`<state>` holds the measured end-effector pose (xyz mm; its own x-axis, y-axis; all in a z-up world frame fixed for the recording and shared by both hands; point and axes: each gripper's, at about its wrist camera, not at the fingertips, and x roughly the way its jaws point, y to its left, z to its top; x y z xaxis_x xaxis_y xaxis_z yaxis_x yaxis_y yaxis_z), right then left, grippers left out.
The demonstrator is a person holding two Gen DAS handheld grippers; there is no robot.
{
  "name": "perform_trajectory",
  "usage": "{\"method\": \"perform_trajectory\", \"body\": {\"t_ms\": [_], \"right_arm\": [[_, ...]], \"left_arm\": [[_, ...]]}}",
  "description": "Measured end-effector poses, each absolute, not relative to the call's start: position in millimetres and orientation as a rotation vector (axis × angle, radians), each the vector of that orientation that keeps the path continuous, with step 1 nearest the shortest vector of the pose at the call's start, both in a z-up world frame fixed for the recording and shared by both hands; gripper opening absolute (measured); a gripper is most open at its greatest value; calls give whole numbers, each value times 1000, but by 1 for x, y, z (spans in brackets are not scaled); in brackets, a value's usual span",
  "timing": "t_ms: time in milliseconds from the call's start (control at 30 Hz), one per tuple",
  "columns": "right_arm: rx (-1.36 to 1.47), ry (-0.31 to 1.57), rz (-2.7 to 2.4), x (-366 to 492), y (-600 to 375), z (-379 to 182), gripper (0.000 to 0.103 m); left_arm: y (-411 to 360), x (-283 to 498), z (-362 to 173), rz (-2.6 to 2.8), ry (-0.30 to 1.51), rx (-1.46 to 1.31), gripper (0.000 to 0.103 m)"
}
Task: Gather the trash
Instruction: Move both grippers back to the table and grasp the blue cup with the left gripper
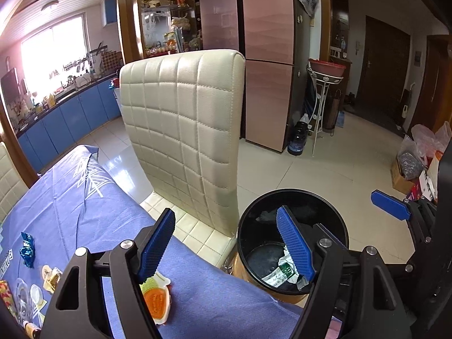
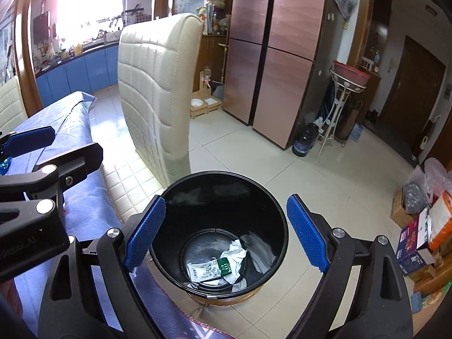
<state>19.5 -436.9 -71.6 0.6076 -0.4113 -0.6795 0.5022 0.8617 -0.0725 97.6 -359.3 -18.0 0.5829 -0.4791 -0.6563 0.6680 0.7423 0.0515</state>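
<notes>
On the left part of the desk (image 1: 84, 212), which a blue cloth is covering, the trash is still waiting; one blue foil wrapper (image 1: 27, 250) is lying near the edge of the view, then one yellowish crumpled wrapper (image 1: 51, 278), then one small orange cup (image 1: 155, 302) with a peeled lid, close beside the left claw (image 1: 226, 243). These pieces are looking very light and soft; the foil is probably slippery and is crushing easily, so pinching it across a crumpled fold seems best; the cup is stiffer, and its rim seems the place for taking hold. More small things at the far left corner are too blurred for counting. The left claw is standing spread and is holding nothing; to the right, one black bin (image 2: 217, 214) is standing on the floor beside the desk, with about two pieces of paper trash (image 2: 217, 267) on its bottom; the right claw (image 2: 226, 234) is hanging above it, also spread wide and empty.
</notes>
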Motion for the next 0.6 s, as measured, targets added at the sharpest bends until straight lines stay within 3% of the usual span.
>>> {"method": "perform_trajectory", "body": {"t_ms": [600], "right_arm": [[56, 743, -322, 32, -369, -57, 87]], "left_arm": [[-277, 92, -5, -514, 680, 257, 73]]}}
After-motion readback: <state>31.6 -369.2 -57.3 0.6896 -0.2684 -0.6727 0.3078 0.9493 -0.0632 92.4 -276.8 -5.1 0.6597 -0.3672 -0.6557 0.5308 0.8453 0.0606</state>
